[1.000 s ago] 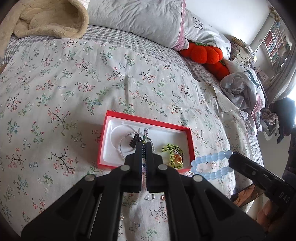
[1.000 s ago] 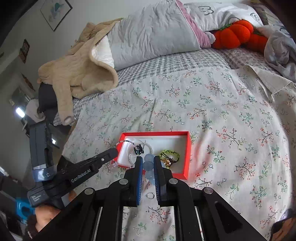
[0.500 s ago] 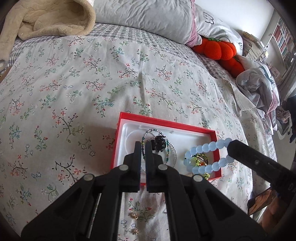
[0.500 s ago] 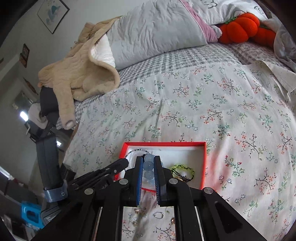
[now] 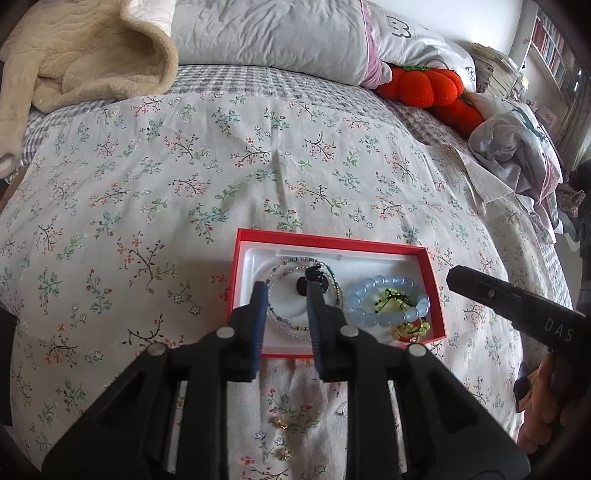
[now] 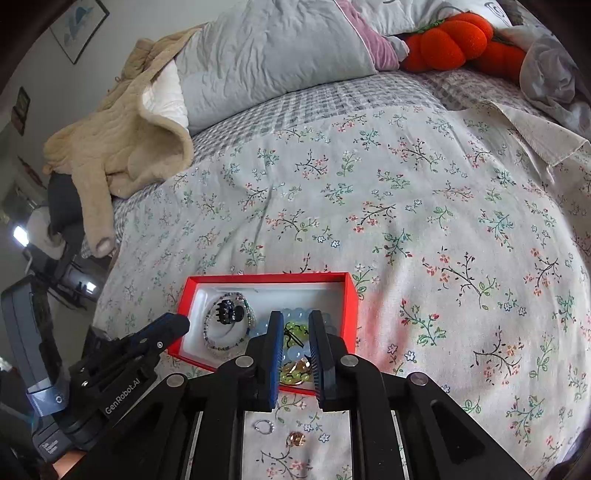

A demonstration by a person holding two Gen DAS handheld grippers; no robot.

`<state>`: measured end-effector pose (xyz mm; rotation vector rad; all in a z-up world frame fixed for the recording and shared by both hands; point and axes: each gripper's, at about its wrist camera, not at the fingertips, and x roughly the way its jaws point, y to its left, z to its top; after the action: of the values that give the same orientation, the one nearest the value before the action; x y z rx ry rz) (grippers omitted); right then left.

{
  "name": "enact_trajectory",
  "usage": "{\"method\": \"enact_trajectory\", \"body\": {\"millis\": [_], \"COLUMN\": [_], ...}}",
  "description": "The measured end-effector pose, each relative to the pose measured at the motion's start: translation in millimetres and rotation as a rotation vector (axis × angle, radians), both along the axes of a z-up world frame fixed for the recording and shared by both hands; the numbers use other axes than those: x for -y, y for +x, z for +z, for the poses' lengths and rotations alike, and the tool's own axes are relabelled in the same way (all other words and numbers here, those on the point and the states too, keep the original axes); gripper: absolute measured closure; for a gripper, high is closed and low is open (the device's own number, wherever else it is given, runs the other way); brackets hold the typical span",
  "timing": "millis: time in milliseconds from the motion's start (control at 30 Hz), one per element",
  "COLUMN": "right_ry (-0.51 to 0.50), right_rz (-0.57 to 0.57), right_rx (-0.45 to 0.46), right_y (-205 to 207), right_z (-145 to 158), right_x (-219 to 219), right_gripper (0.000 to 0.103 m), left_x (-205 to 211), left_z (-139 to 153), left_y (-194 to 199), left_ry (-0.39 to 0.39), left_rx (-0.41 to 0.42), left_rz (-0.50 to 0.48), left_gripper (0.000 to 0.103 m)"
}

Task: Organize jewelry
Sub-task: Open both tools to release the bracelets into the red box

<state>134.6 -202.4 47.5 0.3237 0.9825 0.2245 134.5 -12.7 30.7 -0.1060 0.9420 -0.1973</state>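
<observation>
A red box (image 5: 325, 242) (image 6: 352, 299) with a white lining lies on the floral bedspread. In it are a thin multicolour bead bracelet (image 5: 286, 326) (image 6: 218, 345), a black hair claw (image 5: 314, 282) (image 6: 229, 312), a pale blue bead bracelet (image 5: 384, 286) (image 6: 290, 315) and a yellow-green bead piece (image 5: 397, 299) (image 6: 295, 330). My left gripper (image 5: 286, 299) is open and empty over the box's left half. My right gripper (image 6: 295, 325) is open and empty over the blue bracelet. Small rings and gold earrings (image 6: 295, 439) (image 5: 282, 424) lie on the bedspread in front of the box.
Grey pillows (image 5: 266, 33), a beige fleece jacket (image 6: 122, 136) and orange pumpkin plush toys (image 5: 424, 86) lie at the head of the bed. Crumpled clothes (image 5: 517, 147) sit at the right edge. The bedspread around the box is flat.
Both grippers have opened. The thin bracelet dropped from the left gripper and the blue bracelet from the right one; both now lie in the box.
</observation>
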Motion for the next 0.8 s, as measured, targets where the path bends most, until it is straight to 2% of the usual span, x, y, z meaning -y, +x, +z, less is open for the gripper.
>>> {"method": "enact_trajectory", "body": {"millis": [67,167,267,367,400,467,500,633,700,800], "right_ry": [0.0,-0.01,-0.026,-0.033,-0.034,-0.03,-0.035,-0.087,-0.111,-0.14], "right_rz": [0.006,0.023,0.04,0.044,0.042,0.045,0.049,0.069,0.082,0.108], "right_rx": [0.002,0.0,-0.003,-0.022,-0.031,-0.048,-0.048,-0.051,-0.059,-0.077], "right_y": [-5,-13,-22,-31,-34,-41,-45,-59,-65,-73], "right_z": [4,8,10,8,7,3,1,-8,-16,-30], "right_x": [2,3,5,7,7,8,8,5,2,0], "right_gripper": [0.088,0.088,0.087,0.082,0.077,0.061,0.047,0.043,0.037,0.035], "left_x": [1,1,3,1,-1,-5,-7,-13,-15,-19], "left_z": [4,9,11,9,9,6,5,-10,-19,-29], "left_y": [-4,-11,-19,-27,-30,-36,-39,-48,-53,-61], "left_ry": [0.01,0.023,0.045,0.058,0.06,0.058,0.054,0.061,0.072,0.088], "left_rx": [0.002,0.003,0.0,-0.021,-0.025,-0.037,-0.044,-0.087,-0.106,-0.104], "left_rz": [-0.005,-0.007,-0.025,-0.028,-0.023,-0.012,-0.006,0.012,0.009,0.007], "left_gripper": [0.071,0.05,0.047,0.033,0.03,0.027,0.024,0.022,0.022,0.022]}}
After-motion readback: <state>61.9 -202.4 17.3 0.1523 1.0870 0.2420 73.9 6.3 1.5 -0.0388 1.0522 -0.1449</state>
